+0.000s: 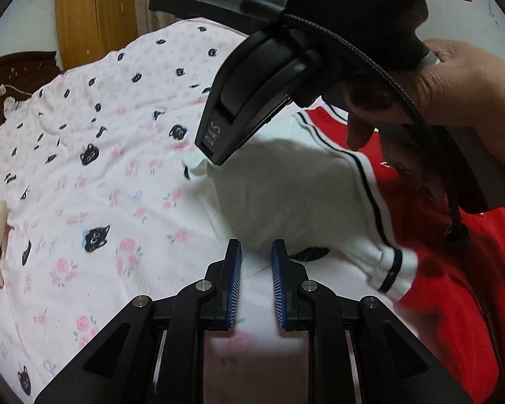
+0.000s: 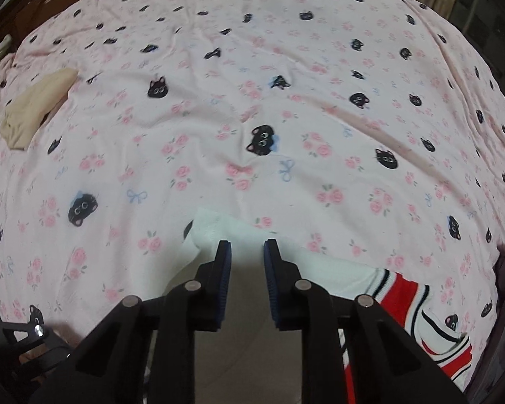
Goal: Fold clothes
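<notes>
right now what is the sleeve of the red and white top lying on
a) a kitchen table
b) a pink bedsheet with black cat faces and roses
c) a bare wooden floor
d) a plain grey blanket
b: the white sleeve with its black-striped cuff rests on a pink bedsheet printed with black cat faces and roses, which fills most of the right wrist view.

Ahead of you the pink cat-and-rose printed bedsheet (image 2: 219,107) lies open; only a beige folded cloth (image 2: 33,107) sits far left. Your right hand (image 1: 454,84) and its device crowd above the white-sleeved red jersey (image 1: 303,185).
</notes>
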